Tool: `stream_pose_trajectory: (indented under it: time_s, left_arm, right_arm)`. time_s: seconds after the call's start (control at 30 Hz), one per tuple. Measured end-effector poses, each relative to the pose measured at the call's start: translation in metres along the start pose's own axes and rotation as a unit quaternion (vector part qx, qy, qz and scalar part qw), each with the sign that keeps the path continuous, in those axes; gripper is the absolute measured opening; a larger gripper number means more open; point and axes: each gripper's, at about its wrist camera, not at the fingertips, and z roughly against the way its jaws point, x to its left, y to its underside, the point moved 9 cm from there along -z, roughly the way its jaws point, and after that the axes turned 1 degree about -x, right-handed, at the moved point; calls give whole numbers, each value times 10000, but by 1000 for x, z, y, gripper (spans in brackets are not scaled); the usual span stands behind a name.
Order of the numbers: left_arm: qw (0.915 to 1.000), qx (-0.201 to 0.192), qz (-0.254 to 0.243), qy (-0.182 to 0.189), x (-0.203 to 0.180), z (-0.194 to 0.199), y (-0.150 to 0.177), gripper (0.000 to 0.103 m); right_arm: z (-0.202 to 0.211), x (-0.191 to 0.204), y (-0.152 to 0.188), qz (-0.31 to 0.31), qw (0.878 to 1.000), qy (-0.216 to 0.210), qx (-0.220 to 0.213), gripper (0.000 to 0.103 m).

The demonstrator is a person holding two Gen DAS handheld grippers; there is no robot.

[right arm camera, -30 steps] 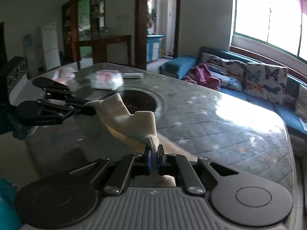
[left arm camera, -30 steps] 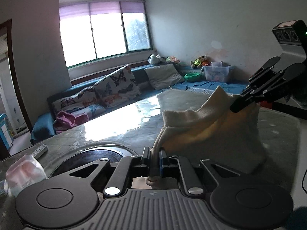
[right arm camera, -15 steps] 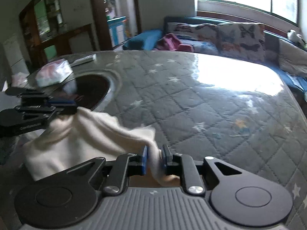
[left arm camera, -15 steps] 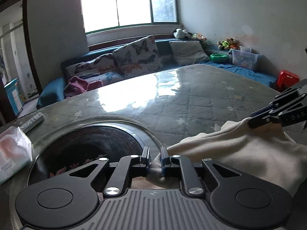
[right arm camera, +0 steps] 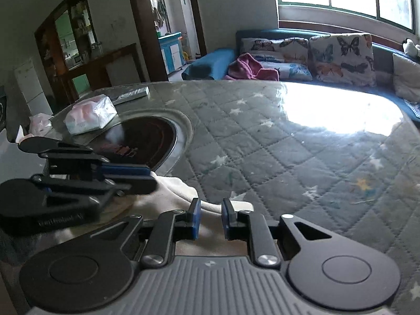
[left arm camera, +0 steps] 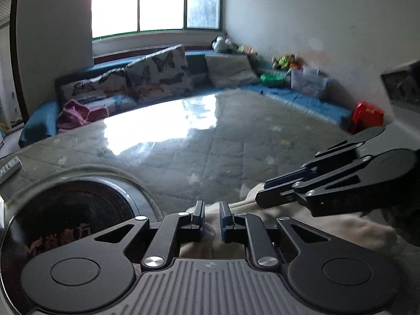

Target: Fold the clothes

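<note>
Cream garment (right arm camera: 170, 189), grey star-patterned quilted table cover (right arm camera: 288, 157), butterfly-print cushions (right arm camera: 341, 55).

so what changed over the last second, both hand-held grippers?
Both came down from holding the cream garment lifted off the table. The left hand-held gripper and right hand-held gripper went from shut on the cloth to open, so the garment has been let go and lies on the quilted table. Unchanged: tissue pack, remote, dark round inset.
</note>
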Motion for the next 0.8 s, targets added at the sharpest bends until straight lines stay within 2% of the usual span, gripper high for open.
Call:
stream_pose_trajectory:
  time_s: [0.07,0.2,0.4,0.6,0.7,0.8]
  left_arm:
    - [9997,187,32,-142,5,-13,7,14]
    - [9994,134,291,-109,11,-16,8,15]
    - [9985,-24,520,-177,22,3,7,17]
    - [9977,-112,572,-356,30,24,14,19]
    - [9967,-89,634,-495,38,31,21,19]
    - [9959,-149,620,-636,43,42,25,19]
  right_arm:
    - [-7,-1,3,-19,10000,56,45,18]
    - [-13,-4,5,-117,9999,76,38,19]
    - [-2,13,-4,132,9998,0,-140,19]
    - [-20,35,1,590,9983,16,20,20]
    - [-27,33,0,594,9982,86,26,20]
    - [-16,35,-4,589,9982,56,-89,20]
